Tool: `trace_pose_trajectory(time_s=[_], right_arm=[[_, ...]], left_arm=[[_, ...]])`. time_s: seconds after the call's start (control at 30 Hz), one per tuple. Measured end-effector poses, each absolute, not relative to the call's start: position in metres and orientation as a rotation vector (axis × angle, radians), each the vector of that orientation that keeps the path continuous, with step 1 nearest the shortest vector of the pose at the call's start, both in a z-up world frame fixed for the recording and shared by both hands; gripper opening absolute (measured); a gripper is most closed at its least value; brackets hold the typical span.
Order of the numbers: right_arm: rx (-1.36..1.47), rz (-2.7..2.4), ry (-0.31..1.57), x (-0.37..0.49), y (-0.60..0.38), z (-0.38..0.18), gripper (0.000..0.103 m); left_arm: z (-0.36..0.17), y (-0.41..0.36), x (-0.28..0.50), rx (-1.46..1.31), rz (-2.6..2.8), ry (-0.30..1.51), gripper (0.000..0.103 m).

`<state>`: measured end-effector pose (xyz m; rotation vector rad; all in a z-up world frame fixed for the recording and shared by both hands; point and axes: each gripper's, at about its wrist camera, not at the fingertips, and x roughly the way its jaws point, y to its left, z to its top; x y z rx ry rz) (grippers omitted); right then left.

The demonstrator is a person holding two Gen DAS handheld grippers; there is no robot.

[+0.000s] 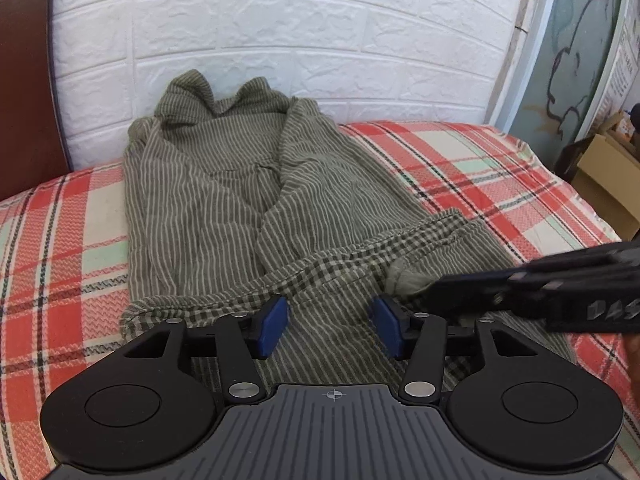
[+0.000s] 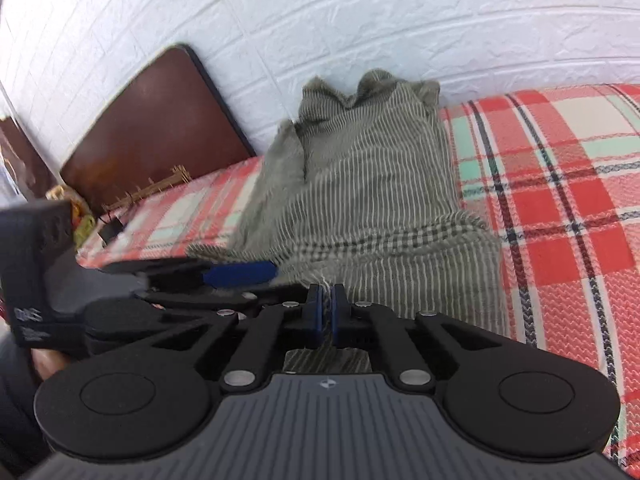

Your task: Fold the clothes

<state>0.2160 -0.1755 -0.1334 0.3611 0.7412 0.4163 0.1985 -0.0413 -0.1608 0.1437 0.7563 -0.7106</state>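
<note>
Striped green shirt (image 1: 208,184) lies lengthwise on plaid bed (image 1: 460,168), near hem turned up. Right hand-held gripper (image 2: 327,312) clamped on hem; left hand-held gripper (image 1: 331,326) spread apart over it. Soft, light, limp cloth; best pinched at hem edges.
</note>
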Motion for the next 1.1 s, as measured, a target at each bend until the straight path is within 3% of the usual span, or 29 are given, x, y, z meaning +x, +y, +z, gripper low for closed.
trace_pose_trajectory(time_s=[0.17,0.57,0.67,0.8,0.93,1.1], right_arm=[[0.401,0.479,0.638,0.209,-0.174,-0.11,0.004],[0.374,0.456,0.769,0.233,-0.146,-0.145,0.005],[0.362,0.449,0.805,0.239,-0.146,-0.153,0.014],[0.412,0.452,0.72,0.225,-0.163,-0.133,0.028],[0.408,0.479,0.659,0.191,-0.182,-0.112,0.028],[0.298,0.502,0.706,0.164,-0.17,-0.123,0.028]], left_arm=[[-0.164,-0.039,0.196,0.132,-0.722,0.748,0.067],[-0.139,0.015,0.154,0.005,-0.793,0.76,0.068],[-0.15,0.008,0.126,0.108,-0.846,0.765,0.068],[-0.154,0.005,0.104,0.192,-0.825,0.711,0.068],[-0.148,0.011,0.095,0.209,-0.805,0.682,0.068],[-0.153,0.003,0.095,0.252,-0.773,0.67,0.068]])
